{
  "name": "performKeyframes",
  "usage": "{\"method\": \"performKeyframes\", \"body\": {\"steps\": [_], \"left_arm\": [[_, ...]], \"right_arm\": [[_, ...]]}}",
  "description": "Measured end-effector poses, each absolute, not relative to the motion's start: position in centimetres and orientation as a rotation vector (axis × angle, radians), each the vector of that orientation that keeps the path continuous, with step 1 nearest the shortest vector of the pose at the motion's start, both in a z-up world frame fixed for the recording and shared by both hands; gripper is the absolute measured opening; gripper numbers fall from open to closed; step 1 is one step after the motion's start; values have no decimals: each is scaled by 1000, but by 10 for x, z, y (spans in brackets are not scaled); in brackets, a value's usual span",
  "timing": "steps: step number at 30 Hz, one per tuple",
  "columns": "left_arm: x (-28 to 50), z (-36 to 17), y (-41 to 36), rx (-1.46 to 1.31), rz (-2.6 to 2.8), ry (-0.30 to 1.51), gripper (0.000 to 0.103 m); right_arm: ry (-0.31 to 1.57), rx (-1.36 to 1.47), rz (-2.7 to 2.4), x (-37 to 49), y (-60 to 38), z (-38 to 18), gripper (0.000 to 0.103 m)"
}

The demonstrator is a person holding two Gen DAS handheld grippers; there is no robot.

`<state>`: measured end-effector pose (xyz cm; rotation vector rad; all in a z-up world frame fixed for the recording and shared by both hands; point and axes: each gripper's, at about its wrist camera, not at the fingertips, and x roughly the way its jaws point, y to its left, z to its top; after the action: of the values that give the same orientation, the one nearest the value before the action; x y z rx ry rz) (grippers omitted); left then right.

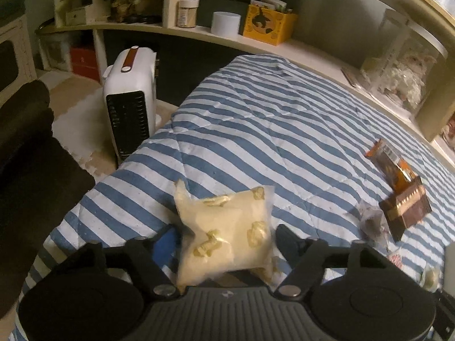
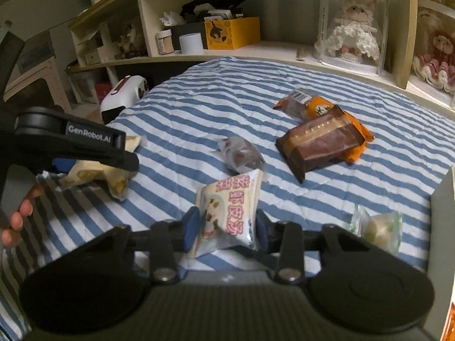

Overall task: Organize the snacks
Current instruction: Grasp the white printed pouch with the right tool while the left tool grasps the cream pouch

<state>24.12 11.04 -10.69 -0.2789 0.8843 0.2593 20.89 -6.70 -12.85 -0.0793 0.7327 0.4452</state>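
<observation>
While my left claw (image 1: 227, 236) sits over the blue-and-white striped quilt (image 1: 256, 119), its two black fingers are drawn in against the sides of a pale yellow plastic snack pouch printed with small dumpling shapes (image 1: 224, 230), which stands up between them clear of the bedding. My right claw (image 2: 224, 227) is likewise pinched on a white plastic snack packet with pink lettering and a cartoon figure (image 2: 227, 213), tilted up toward 12 o'clock from the fingers.

At 11 o'clock of the right wrist view, a yellow cardboard box with a black animal print (image 2: 231, 35) sits on the cream shelf (image 2: 256, 52), papers sticking out of its top; a clear case at 1 o'clock holds a white-dressed doll (image 2: 352, 25).

Loose on the quilt, from the right claw: a brown foil-wrapped bar (image 2: 318, 146) at 1 o'clock lying on an orange wrapper (image 2: 355, 139), a small clear-wrapped dark sweet (image 2: 241, 153) at 12 o'clock, and a green-edged clear packet holding a pale round cake (image 2: 378, 227) at 3 o'clock, just beside the claw's linkage.
</observation>
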Motion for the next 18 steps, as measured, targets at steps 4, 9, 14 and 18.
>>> {"method": "performKeyframes", "body": {"steps": [4, 9, 14, 18], "left_arm": [[236, -103, 107, -261, 237, 881, 56], [225, -98, 100, -254, 199, 886, 51], [210, -90, 91, -232, 169, 887, 50], [196, -75, 81, -227, 134, 859, 50]], "right_arm": [[729, -101, 437, 202, -67, -126, 41], [722, -84, 416, 194, -76, -118, 40], [715, -29, 383, 189, -93, -106, 40], [707, 23, 364, 184, -106, -93, 40]]}}
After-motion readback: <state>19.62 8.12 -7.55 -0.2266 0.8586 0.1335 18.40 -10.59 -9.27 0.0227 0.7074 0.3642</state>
